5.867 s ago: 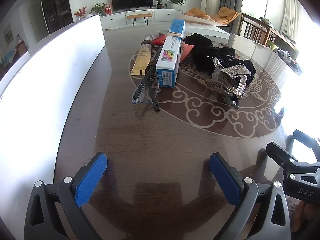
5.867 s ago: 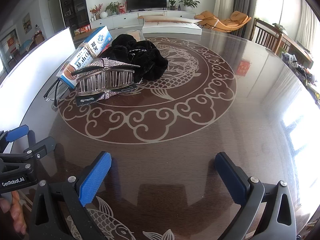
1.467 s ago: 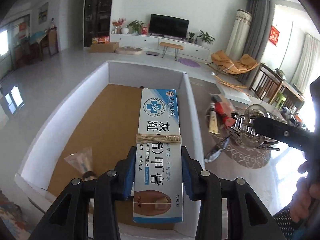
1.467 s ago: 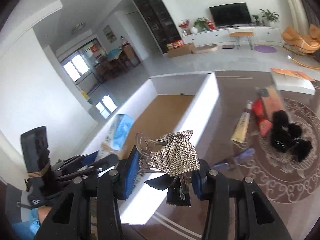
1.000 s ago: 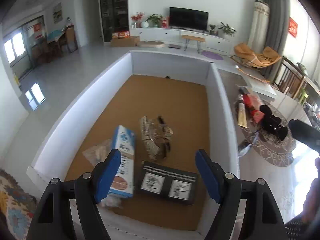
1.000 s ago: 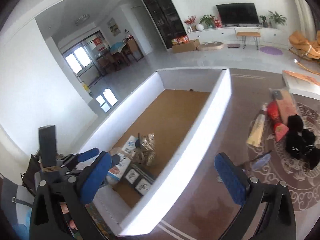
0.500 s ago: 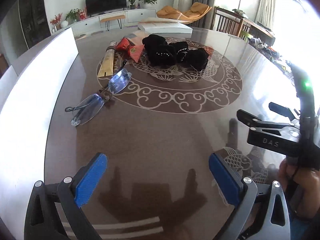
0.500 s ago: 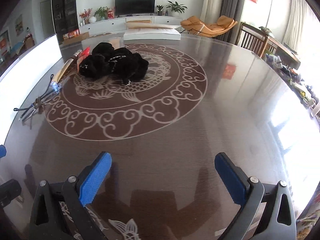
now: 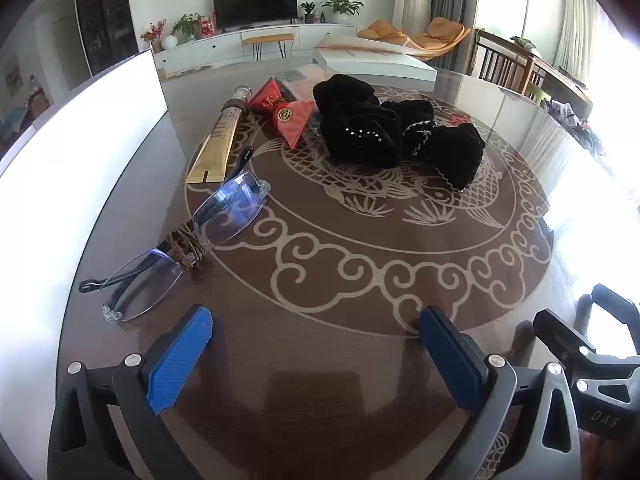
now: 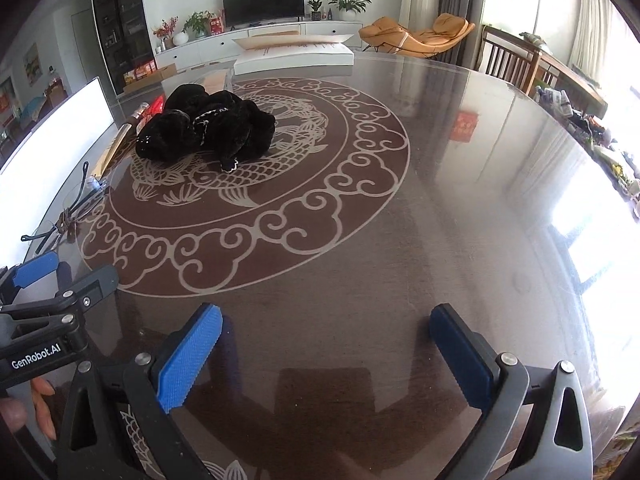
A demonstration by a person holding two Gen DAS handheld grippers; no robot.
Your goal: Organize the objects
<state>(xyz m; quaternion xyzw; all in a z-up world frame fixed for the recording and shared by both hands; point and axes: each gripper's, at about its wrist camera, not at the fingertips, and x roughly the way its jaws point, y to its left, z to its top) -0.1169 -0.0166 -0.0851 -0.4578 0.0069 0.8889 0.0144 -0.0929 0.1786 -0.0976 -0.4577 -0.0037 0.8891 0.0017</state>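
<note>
Both my grippers, left (image 9: 316, 354) and right (image 10: 326, 354), hover over the table (image 10: 440, 208), fingers wide and empty. The glasses (image 9: 184, 242) lie just ahead-left of my left fingers; best pinched low at the cord-wrapped bridge.

Cream box, hair clip gone from table (image 9: 320, 360); both tools empty.

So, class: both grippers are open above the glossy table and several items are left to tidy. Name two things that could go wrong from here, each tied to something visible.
1. The rimless clear-lensed glasses lie flat on the glossy brown patterned table; the open left gripper might scrape the lenses or slip off the thin frame.
2. The black fluffy fabric pile touches the red foil packet; lifting it could drag that packet along.
</note>
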